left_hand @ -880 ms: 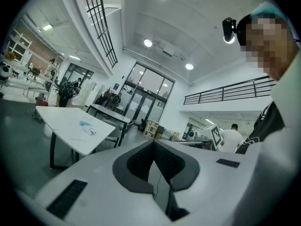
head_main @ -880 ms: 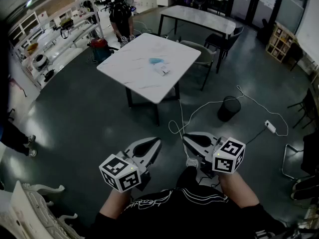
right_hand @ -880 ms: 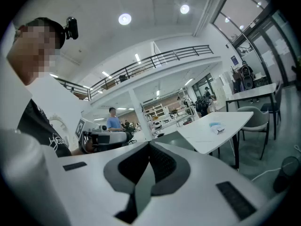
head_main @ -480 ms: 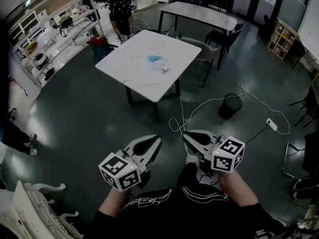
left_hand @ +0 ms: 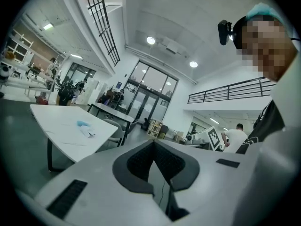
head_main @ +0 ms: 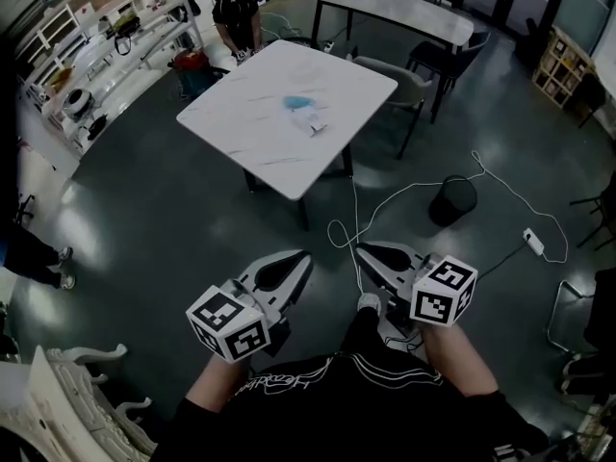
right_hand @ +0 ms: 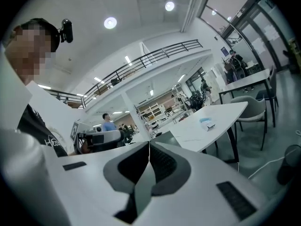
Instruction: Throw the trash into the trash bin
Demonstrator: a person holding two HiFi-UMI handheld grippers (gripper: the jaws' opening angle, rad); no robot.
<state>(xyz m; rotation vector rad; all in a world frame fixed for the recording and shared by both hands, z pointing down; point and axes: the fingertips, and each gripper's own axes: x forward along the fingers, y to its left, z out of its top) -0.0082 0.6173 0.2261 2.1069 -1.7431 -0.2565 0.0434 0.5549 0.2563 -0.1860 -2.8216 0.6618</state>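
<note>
**Head view, steeply downward.** The dark floor (head_main: 144, 191) fills most of the field. On it stands the white desk (head_main: 241, 133), well ahead of the holder. A second person (head_main: 236, 12) stands at its far corner, close to the top edge of the frame and too small to make out in detail.

At the bottom edge the holder's dark-clad body (head_main: 337, 402) is cut off, and both hands are hidden behind the tools they carry. The two forearms reach forward side by side at about the same height. The tools are near each other but apart, and both point roughly level towards the desk.

**Left tool** (head_main: 305, 256). Its own view shows the jaws drawn together, with the tips meeting (left_hand: 153, 142) and nothing between them.

**Right tool** (head_main: 360, 249). Its jaws are likewise pressed tip to tip (right_hand: 149, 142) and hold nothing.

**Trash bin** (head_main: 452, 200). It is dark and round and stands on the floor to the right of the desk, beside a looping white cable (head_main: 404, 195). What lies inside it cannot be made out.

**Trash.** A blue piece (head_main: 296, 103) and a white piece (head_main: 317, 124) lie just beside each other near the middle of the desk, well apart from both tools and from the bin. They are too small for their material to be told. They also appear in the left gripper view (left_hand: 86, 126) and the right gripper view (right_hand: 207, 122).
</note>
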